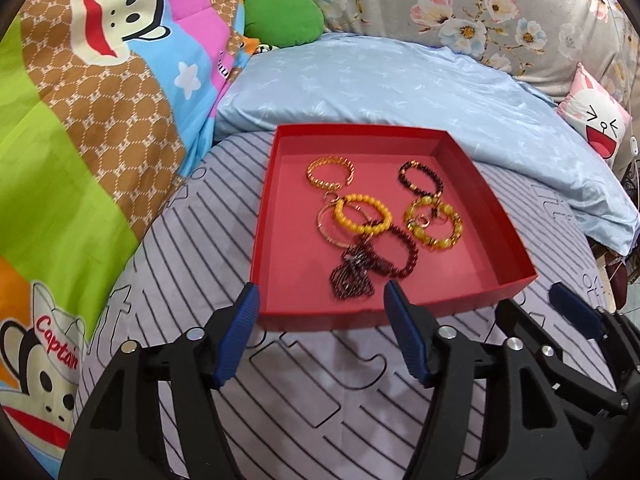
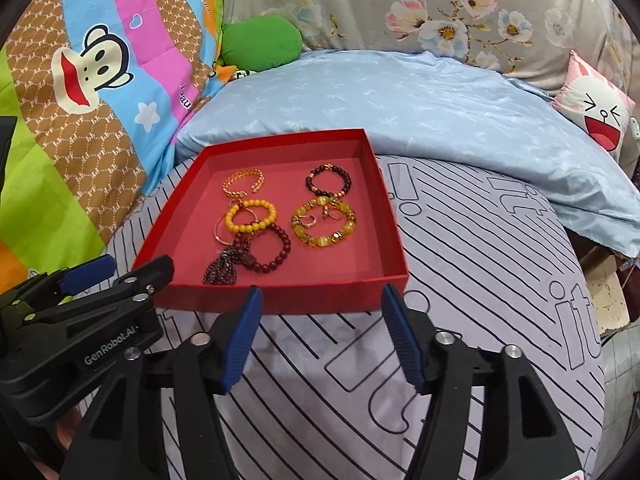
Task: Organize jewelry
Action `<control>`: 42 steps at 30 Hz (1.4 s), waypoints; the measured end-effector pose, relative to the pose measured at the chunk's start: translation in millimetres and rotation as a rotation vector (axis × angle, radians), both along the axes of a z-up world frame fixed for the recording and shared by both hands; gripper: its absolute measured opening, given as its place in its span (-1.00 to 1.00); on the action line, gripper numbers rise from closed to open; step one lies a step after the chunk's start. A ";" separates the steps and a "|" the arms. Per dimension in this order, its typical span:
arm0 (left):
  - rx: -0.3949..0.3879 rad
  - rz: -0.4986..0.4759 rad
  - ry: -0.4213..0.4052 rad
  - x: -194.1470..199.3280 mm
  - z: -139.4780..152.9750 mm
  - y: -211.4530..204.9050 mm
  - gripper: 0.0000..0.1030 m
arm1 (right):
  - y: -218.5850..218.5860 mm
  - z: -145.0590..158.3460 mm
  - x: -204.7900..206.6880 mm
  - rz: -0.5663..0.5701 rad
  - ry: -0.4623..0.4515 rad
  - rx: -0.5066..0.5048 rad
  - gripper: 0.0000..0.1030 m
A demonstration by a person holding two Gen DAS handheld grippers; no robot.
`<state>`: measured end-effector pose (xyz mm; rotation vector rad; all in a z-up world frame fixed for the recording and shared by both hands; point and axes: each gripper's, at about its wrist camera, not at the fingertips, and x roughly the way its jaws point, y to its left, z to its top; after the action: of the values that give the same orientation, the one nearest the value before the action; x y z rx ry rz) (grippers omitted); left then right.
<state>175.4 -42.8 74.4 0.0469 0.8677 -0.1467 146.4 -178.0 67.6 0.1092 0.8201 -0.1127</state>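
A shallow red box (image 1: 472, 298) (image 2: 280, 300) lies on the striped bed sheet and holds several bracelets: a gold chain one (image 1: 331, 172) (image 2: 243, 182), a dark bead one (image 1: 420, 178) (image 2: 328, 182), a yellow bead one (image 1: 364, 214) (image 2: 252, 216), an amber bead one (image 1: 434, 226) (image 2: 324, 222), a dark red bead one (image 1: 394, 252) (image 2: 266, 250) with a dark tassel (image 1: 352, 276) (image 2: 222, 268). My left gripper (image 1: 320, 304) is open and empty at the box's near edge. My right gripper (image 2: 320, 304) is open and empty beside it, also at the near edge.
A blue pillow (image 1: 400, 92) (image 2: 400, 96) lies behind the box. A cartoon monkey blanket (image 1: 80, 100) (image 2: 80, 80) is piled at the left. A green plush (image 1: 284, 20) and a pink rabbit cushion (image 1: 596, 120) sit at the back. The bed edge is at the right.
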 end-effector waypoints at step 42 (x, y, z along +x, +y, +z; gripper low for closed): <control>0.023 0.104 0.003 -27.5 -20.5 23.4 0.73 | 0.1 -22.9 -26.7 -0.029 0.038 0.026 0.76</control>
<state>147.9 -19.4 53.9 0.0229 0.8726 -0.0392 119.7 -177.9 44.7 0.1442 0.8580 -0.1313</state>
